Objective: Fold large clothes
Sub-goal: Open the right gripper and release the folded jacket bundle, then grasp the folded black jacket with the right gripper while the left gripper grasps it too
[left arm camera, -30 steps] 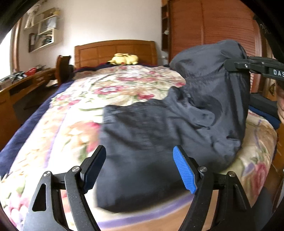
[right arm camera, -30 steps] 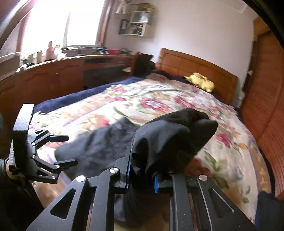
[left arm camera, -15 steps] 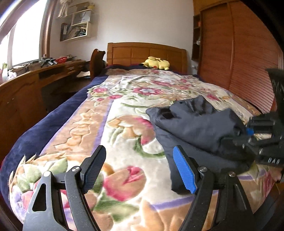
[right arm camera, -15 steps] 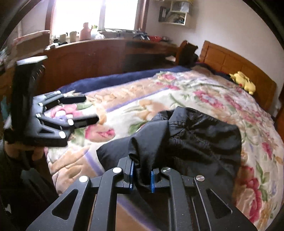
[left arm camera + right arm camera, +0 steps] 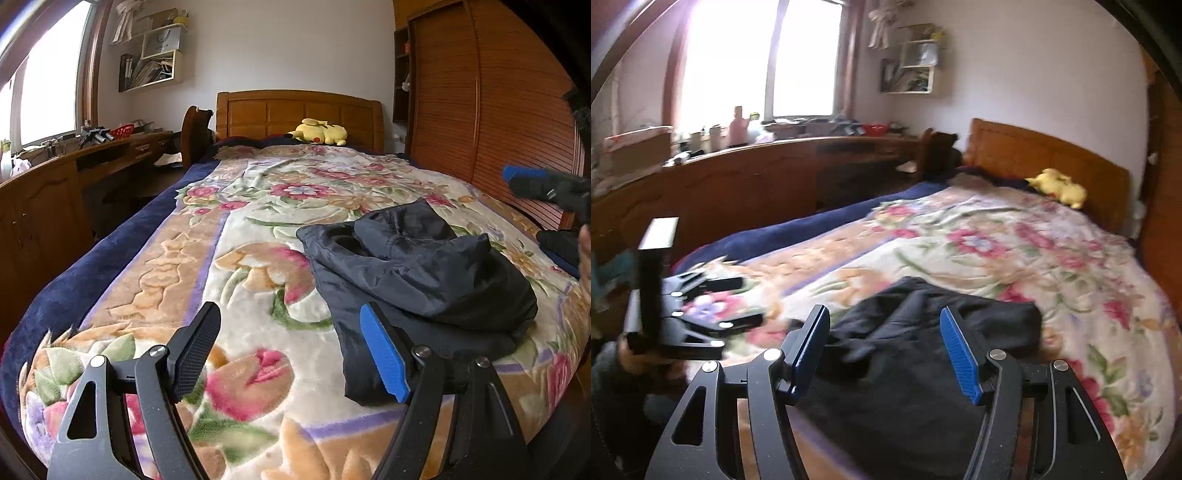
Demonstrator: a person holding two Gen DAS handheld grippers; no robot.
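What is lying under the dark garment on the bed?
The dark garment rests bunched on the floral blanket, near the foot of the bed. Whatever lies between its folds or beneath it is covered and cannot be seen.

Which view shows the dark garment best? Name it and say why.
The left wrist view: the dark garment lies sharp and almost whole on the floral blanket, its folds clear. The right wrist view shows it blurred, near-black, and partly hidden behind the open right claw.

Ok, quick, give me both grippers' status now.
Left gripper: open, holding nothing.
Right gripper: open, holding nothing, above the dark jacket.
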